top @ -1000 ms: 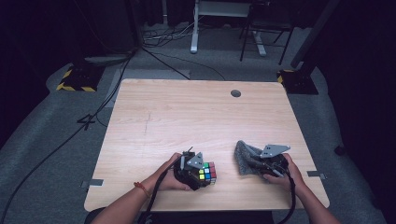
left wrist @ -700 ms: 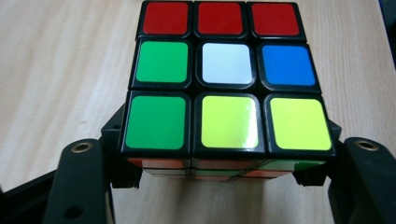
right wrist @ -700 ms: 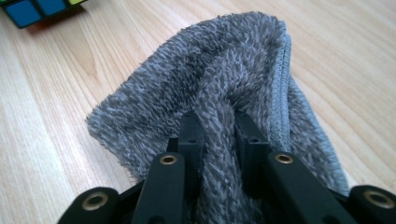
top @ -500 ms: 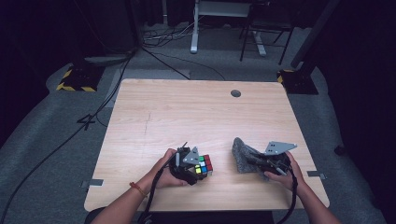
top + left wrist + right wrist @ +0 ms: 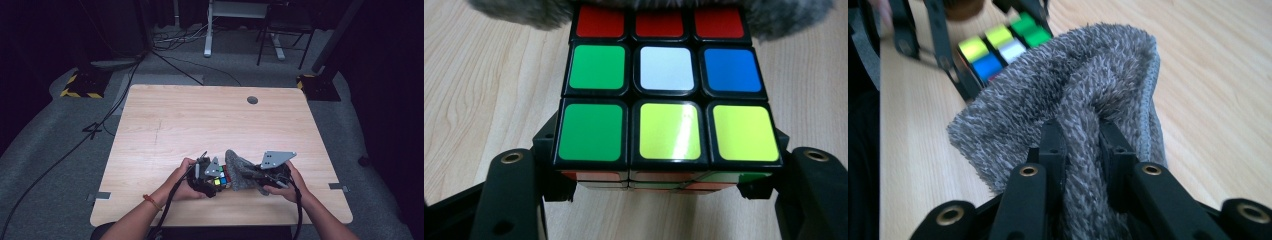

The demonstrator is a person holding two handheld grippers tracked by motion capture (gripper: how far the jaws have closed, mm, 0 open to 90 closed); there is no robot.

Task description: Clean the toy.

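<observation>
A Rubik's cube (image 5: 666, 95) with green, white, blue, yellow and red stickers sits between the jaws of my left gripper (image 5: 659, 190), which is shut on its sides. In the high view the cube (image 5: 220, 180) is near the table's front edge, held by my left gripper (image 5: 212, 181). A grey fuzzy cloth (image 5: 1073, 95) is pinched in my right gripper (image 5: 1083, 145), and its far edge lies against the cube (image 5: 998, 45). From above, the cloth (image 5: 239, 170) touches the cube's right side, with my right gripper (image 5: 257, 176) just behind it.
The wooden table (image 5: 200, 120) has a round cable hole (image 5: 252, 100) at its back right. Cables and metal frame legs stand on the grey floor (image 5: 65, 150) beyond the table. Both hands work close to the front edge.
My right gripper has carried the cloth leftward until it touches the cube. The left gripper with the cube has shifted slightly.
</observation>
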